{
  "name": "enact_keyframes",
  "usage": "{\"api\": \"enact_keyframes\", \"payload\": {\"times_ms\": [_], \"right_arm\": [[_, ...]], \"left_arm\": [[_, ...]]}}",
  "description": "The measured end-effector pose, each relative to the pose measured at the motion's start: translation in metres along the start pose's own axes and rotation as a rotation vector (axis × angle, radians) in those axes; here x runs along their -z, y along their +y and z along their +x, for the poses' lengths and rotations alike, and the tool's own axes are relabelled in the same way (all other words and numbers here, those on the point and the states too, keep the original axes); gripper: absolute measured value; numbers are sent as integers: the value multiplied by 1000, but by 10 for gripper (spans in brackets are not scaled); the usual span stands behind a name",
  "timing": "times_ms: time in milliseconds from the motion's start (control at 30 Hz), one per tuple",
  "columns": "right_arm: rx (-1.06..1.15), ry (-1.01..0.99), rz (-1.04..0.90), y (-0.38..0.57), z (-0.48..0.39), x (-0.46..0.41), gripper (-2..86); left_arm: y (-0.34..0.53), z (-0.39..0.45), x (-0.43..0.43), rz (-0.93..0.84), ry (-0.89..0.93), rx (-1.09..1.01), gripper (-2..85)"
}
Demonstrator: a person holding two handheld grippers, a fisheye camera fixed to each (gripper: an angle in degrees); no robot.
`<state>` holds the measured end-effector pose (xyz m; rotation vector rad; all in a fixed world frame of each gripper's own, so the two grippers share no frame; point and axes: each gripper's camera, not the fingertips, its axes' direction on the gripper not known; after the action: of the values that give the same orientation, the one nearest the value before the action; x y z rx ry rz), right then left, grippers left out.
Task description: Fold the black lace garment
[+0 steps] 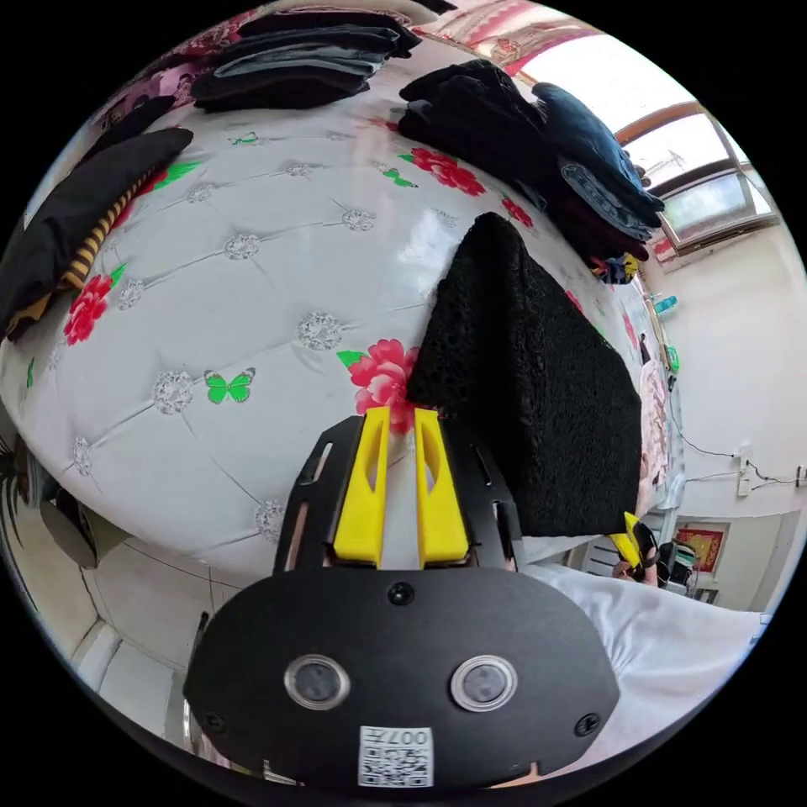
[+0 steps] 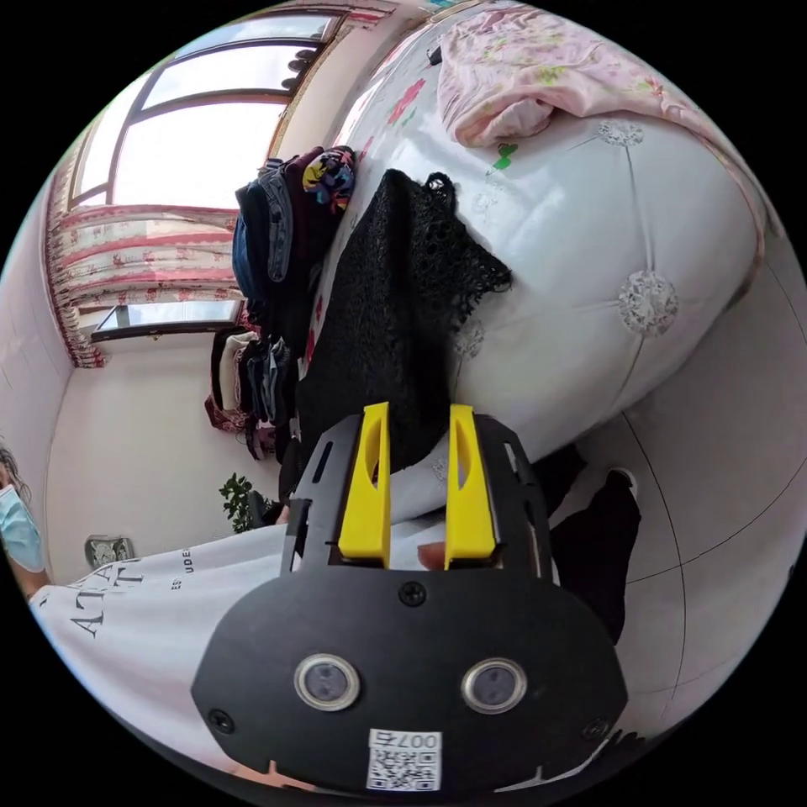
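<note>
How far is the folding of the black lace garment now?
Partly done: the black lace garment lies on the white tufted bed as a compact shape. In hand: nothing; the left gripper and right gripper are open. Left: probably a final fold or setting aside.

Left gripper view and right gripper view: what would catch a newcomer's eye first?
The black lace garment, folded into a dark slab, lies at the edge of the white tufted bed cover printed with red flowers. Piles of folded dark clothes ring the far side. Each tool's yellow jaws, left and right, stand apart, gripping nothing.
</note>
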<state>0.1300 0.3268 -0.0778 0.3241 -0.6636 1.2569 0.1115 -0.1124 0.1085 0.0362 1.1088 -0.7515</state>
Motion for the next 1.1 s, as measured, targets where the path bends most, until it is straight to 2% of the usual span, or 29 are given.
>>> {"api": "enact_keyframes", "payload": {"times_ms": [133,200,300,433,533,600,633,700,800,900,967,1100], "right_arm": [[-17,-34,20,-5,13,6,43],[-42,-54,64,-3,21,12,27],[-34,-54,80,-7,19,14,11],[67,-79,60,-31,-16,9,3],[318,-11,-59,-52,-93,-23,1],[608,86,-216,-50,-173,-73,1],[682,113,-268,-46,-193,-89,1],[971,211,-485,-7,-258,-163,3],[1219,259,-725,69,-287,-252,11],[1247,241,-912,127,-263,-325,29],[1222,201,-971,144,-243,-350,42],[1115,105,-808,106,-217,-335,70]], "left_arm": [[14,-2,37,117,133,-4,62],[24,9,60,182,217,-74,65],[30,24,65,150,261,-155,73],[35,22,56,99,295,-146,75],[42,6,53,84,344,-89,76],[49,-7,57,84,359,-60,75],[50,-11,59,87,362,-54,76],[57,-25,65,85,370,-32,77],[63,-41,70,86,378,-1,81],[69,-59,74,100,416,51,86],[71,-71,76,106,459,91,88],[78,-92,80,107,546,163,96]]}}
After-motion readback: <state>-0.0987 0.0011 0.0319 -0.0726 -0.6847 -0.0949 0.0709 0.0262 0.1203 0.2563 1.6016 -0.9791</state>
